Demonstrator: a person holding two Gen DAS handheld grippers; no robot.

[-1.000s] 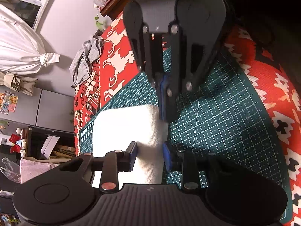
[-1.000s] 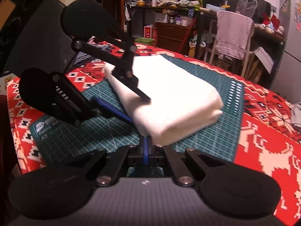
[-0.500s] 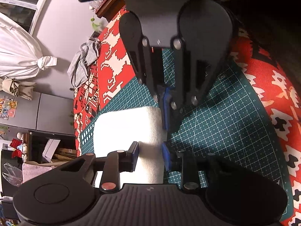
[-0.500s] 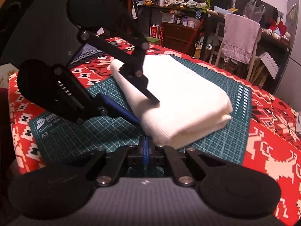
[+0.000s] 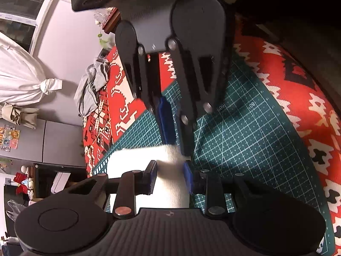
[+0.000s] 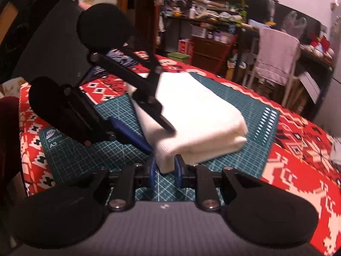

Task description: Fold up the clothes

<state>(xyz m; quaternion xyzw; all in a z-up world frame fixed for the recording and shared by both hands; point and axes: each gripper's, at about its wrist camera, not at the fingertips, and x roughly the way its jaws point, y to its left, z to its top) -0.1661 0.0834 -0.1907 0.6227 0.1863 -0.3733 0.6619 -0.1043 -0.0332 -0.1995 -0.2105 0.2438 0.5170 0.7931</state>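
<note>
In the centre of my right wrist view a folded white knit garment [image 6: 191, 115] lies on the green gridded cutting mat [image 6: 253, 111], which covers a red patterned tablecloth [image 6: 298, 170]. My right gripper [image 6: 165, 170] stands spread, its blue pads either side of the garment's near corner. My left gripper [image 5: 170, 176] is spread too, straddling the garment's edge at lower centre. A crumpled grey cloth [image 5: 91, 87] sits at upper left.

green cutting mat [image 6: 245, 104], red patterned tablecloth [image 6: 298, 149], cluttered shelves [image 6: 213, 17]
</note>
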